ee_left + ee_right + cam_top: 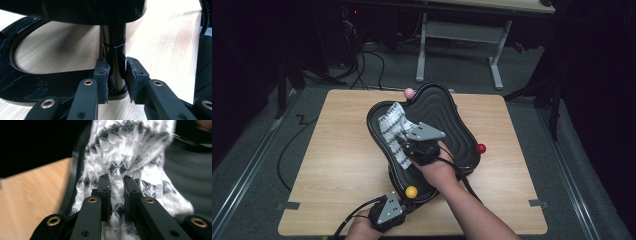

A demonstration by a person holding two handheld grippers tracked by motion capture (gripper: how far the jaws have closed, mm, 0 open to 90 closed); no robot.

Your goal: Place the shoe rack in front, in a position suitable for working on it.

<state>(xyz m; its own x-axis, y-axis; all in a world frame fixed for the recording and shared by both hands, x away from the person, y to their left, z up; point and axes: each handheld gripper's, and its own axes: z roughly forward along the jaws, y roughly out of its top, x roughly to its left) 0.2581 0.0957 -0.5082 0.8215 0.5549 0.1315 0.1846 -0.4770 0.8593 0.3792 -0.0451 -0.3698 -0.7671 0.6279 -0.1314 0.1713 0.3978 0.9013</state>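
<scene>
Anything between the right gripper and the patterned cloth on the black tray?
Nothing visible. The right gripper is already shut on a fold of the white-and-grey knitted cloth, which lies on the black ridged tray. The left gripper clamps the tray's black stand post.

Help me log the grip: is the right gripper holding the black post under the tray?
No, the right gripper pinches a fold of the white patterned cloth; the left gripper clamps the black post.

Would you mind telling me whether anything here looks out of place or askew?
The patterned cloth lies bunched and crooked along the black tray's left rim, pinched by the right gripper. Otherwise nothing stands out.
</scene>
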